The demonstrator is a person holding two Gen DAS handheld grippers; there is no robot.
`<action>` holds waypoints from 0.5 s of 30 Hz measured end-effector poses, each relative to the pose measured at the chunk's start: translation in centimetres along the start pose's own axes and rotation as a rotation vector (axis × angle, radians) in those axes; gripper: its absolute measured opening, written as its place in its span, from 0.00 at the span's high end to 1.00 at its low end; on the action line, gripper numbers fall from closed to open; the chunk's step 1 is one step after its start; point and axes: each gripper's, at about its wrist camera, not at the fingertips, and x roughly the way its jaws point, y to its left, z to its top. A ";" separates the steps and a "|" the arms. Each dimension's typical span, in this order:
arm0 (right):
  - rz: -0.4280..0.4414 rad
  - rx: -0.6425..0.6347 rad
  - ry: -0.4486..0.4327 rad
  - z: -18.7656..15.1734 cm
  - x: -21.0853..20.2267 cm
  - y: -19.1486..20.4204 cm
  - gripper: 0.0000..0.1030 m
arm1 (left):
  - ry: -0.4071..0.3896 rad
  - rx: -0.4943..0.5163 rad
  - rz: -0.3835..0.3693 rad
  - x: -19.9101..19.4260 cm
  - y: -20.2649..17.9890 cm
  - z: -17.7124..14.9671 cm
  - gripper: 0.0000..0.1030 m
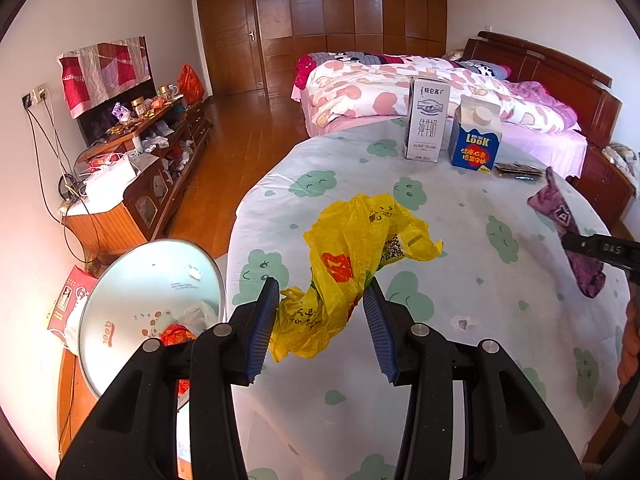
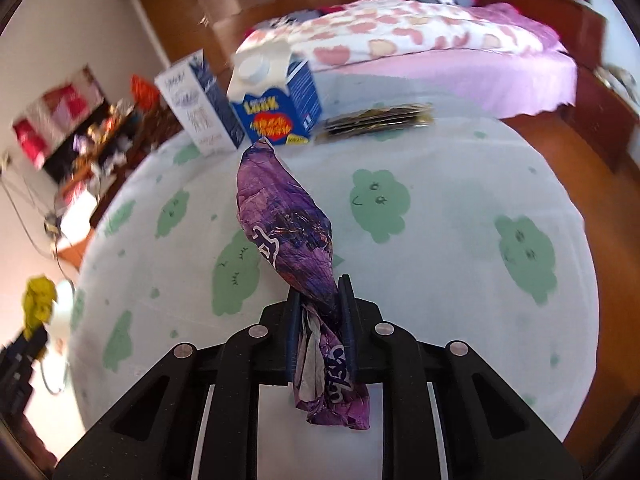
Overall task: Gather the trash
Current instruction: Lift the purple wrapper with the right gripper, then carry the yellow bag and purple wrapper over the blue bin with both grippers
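Observation:
A crumpled yellow plastic bag (image 1: pixel 352 264) lies on the round table (image 1: pixel 460 320) near its left edge. My left gripper (image 1: pixel 325 292) is open, its blue pads either side of the bag's near end; the left pad touches it. My right gripper (image 2: pixel 320 292) is shut on a purple snack wrapper (image 2: pixel 288 224) and holds it above the table; the wrapper also shows in the left wrist view (image 1: pixel 560 216). A pale bin (image 1: pixel 132 304) with trash inside stands on the floor left of the table. In the right wrist view the yellow bag (image 2: pixel 38 300) shows blurred at far left.
A white milk carton (image 1: pixel 426 120), a blue LOOK carton (image 1: pixel 474 136) and a dark flat packet (image 1: pixel 518 170) stand at the table's far side. A bed (image 1: pixel 420 88) lies behind. A cluttered low cabinet (image 1: pixel 136 168) runs along the left wall.

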 end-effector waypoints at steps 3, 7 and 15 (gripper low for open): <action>-0.002 0.014 -0.026 -1.4 -1.8 0.1 0.82 | -0.002 0.003 0.003 -0.4 0.0 -0.4 0.58; 0.007 0.025 -0.032 -2.4 -3.8 -0.8 0.82 | -0.008 0.010 0.016 -1.2 0.2 -1.2 0.58; -0.008 0.006 -0.063 -2.9 -5.3 1.2 0.81 | -0.014 0.006 0.038 -2.6 1.2 -2.6 0.58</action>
